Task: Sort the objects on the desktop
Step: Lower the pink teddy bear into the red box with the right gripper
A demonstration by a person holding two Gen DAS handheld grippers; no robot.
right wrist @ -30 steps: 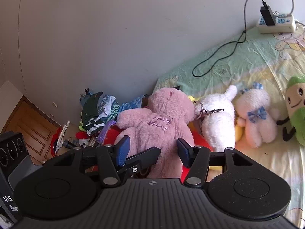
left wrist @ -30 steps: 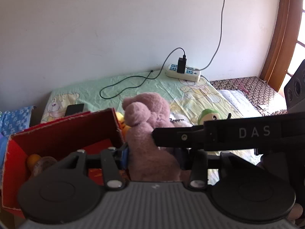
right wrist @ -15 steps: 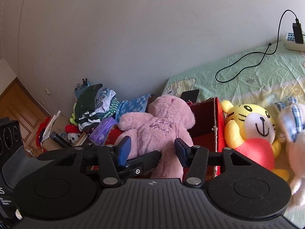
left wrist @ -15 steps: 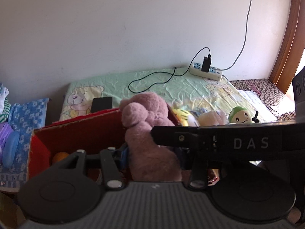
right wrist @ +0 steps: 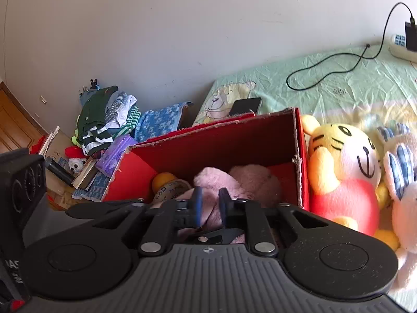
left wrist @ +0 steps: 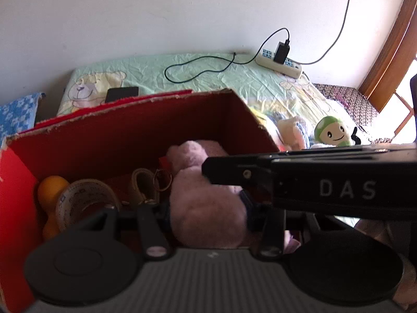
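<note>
Likely bedroom, cartoon bedsheet (left wrist: 234, 78), clothes pile (right wrist: 104, 120)

Fuzzy pink plush bear (left wrist: 206, 208) in a red cardboard box (left wrist: 125, 130) with rough torn edges; crinkled cloth sheet (right wrist: 338, 88)

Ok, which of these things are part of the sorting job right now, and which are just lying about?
Part of the job:
- pink plush bear, in the red box
- left gripper, jaws opening around it
- right gripper, jaws closing
- yellow tiger plush, beside the box

Lying about:
- power strip
- phone
- clothes pile
</note>
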